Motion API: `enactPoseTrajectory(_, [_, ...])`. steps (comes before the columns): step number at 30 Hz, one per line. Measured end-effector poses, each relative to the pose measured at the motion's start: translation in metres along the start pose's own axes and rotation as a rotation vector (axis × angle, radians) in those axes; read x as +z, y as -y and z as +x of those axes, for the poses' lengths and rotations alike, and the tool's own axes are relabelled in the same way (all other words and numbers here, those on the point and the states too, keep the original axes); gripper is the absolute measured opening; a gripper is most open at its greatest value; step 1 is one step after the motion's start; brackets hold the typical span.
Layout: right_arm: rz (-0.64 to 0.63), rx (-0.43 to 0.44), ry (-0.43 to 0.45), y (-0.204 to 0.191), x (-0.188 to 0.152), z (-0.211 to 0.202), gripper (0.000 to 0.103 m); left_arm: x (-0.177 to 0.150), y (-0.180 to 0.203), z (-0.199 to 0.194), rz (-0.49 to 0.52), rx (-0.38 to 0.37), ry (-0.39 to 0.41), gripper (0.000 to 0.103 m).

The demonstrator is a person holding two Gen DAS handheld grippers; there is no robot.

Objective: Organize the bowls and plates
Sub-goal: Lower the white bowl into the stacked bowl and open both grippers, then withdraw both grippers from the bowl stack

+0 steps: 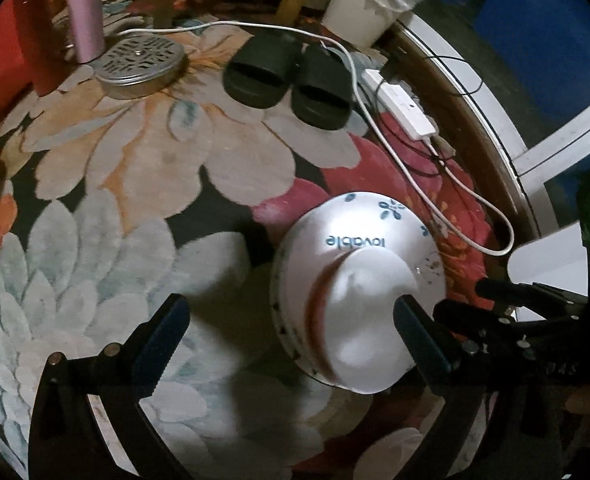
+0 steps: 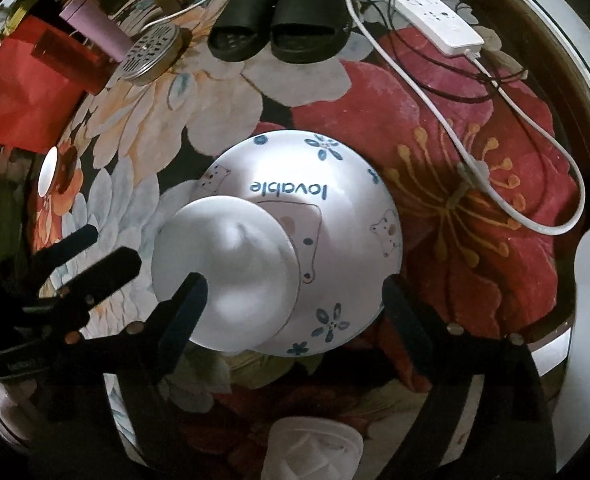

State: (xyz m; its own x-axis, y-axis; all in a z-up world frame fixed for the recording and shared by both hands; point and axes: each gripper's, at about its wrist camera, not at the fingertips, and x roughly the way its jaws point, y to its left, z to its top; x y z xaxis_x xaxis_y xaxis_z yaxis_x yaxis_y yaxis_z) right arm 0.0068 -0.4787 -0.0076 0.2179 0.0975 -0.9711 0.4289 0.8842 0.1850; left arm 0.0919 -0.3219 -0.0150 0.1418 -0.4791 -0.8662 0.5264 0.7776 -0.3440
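Observation:
A white bowl [image 1: 359, 236] printed "lovable" with blue flowers lies on the flowered rug; it also shows in the right wrist view [image 2: 315, 208]. A smaller plain white bowl [image 1: 369, 320] sits in it, seen too in the right wrist view [image 2: 225, 276]. My left gripper [image 1: 291, 336] is open, its right finger beside the small bowl. My right gripper [image 2: 291, 300] is open and straddles both bowls. A white plate [image 2: 49, 172] lies at the left. The left gripper's fingers [image 2: 107, 268] show left of the small bowl.
Black slippers [image 1: 287, 76] lie at the back. A perforated metal lid [image 1: 141, 64], a pink bottle [image 1: 83, 12] and a red cup [image 1: 39, 28] stand back left. A white power strip [image 1: 401, 104] and cables lie right. A white container [image 2: 315, 448] sits near me.

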Motion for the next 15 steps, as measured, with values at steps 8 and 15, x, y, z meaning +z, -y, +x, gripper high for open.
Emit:
enactPoseTrajectory(8, [-0.015, -0.02, -0.008, -0.01, -0.001, 0.005, 0.097, -0.004, -0.018, -0.008, -0.015, 0.043, 0.01, 0.102])
enactPoseTrajectory(15, [-0.043, -0.017, -0.017, -0.025, -0.001, 0.009, 0.098, -0.008, -0.037, -0.017, -0.048, 0.067, 0.02, 0.102])
